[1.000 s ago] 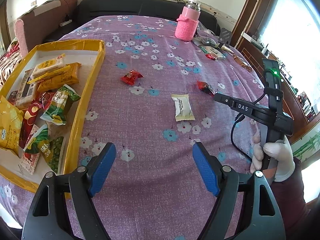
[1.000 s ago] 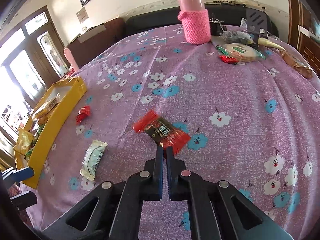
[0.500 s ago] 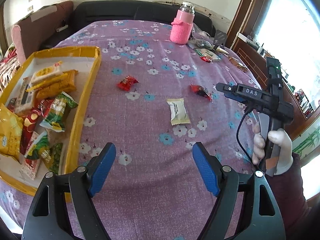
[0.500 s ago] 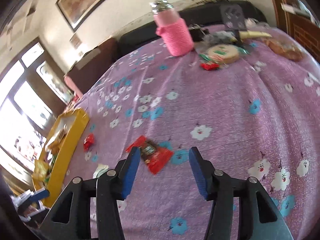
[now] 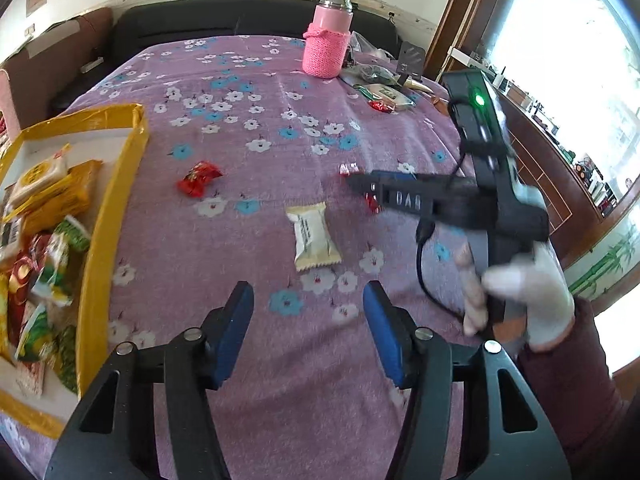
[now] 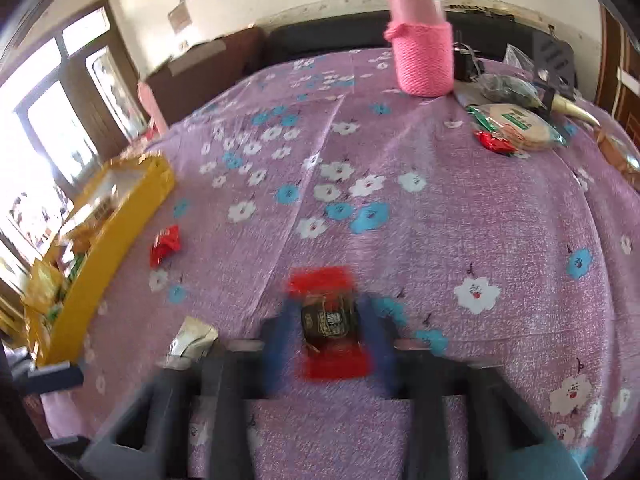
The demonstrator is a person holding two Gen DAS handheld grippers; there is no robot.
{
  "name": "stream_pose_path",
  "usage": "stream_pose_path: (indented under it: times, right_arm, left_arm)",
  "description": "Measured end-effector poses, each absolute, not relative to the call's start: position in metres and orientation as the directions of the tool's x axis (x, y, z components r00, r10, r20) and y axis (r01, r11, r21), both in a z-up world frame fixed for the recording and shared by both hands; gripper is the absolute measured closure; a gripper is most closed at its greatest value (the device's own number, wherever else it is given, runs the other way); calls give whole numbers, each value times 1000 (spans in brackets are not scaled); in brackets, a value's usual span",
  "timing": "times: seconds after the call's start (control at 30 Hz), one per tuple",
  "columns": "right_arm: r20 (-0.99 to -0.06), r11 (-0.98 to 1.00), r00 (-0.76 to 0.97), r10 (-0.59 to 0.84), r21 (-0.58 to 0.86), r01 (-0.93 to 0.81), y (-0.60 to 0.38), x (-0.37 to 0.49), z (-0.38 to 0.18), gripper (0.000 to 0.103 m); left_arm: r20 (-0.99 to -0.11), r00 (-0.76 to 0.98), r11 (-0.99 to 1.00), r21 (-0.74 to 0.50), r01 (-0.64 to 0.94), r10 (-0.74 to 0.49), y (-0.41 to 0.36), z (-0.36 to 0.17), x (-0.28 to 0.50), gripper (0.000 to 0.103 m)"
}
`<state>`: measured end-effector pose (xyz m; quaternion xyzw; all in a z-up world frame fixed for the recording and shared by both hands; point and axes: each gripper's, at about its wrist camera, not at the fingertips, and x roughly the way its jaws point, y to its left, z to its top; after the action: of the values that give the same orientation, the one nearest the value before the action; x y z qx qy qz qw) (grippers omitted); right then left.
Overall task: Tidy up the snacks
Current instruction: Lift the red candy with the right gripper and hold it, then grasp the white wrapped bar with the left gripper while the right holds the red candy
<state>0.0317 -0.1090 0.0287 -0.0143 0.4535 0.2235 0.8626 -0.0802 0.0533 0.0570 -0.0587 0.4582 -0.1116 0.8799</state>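
Note:
A red and black snack packet [image 6: 330,322] lies on the purple floral cloth, between the blurred open fingers of my right gripper [image 6: 328,336]. The left wrist view shows the right gripper from the side, and it hides most of that packet [image 5: 374,204]. My left gripper [image 5: 308,320] is open and empty, hovering short of a cream snack packet [image 5: 314,236]. A small red wrapped candy [image 5: 199,178] lies left of it, also in the right wrist view [image 6: 165,245]. The yellow tray [image 5: 114,216] at the left holds several snack bags.
A pink knit-covered bottle [image 5: 327,46] stands at the far side of the table. Beside it lie a round wrapped pack [image 6: 516,126], a red candy [image 6: 494,142] and dark clutter. A dark sofa runs behind the table. A wooden cabinet stands at the right.
My right gripper opened and moved forward over the red and black packet, which now sits between its fingers. My left gripper narrowed a little and moved toward the cream packet.

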Motion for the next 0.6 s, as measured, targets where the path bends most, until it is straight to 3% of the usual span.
stream_pose_path:
  times: [0.1,0.37,0.43,0.6]
  right_arm:
    - [-791,906,501,352,154,-393,-108,27,29,76]
    - [-777,917,500,383,253,-309,-139,32,30,75]
    - [-774,918,503,385,264,-296,-143,33,30,75]
    - [-771,920,509,383,270,-284,-148,34,30,75]
  left_arm:
    - [-801,539,965,-213,151,-261,45,53,-65,47]
    - [-840,504,976,-133,171,-203,18,24,-22,48]
    - [-834,518,978,-109,180,-188,16,19,-19,86]
    - [-815,541,977,-156,143,-210,33,21,-20,86]
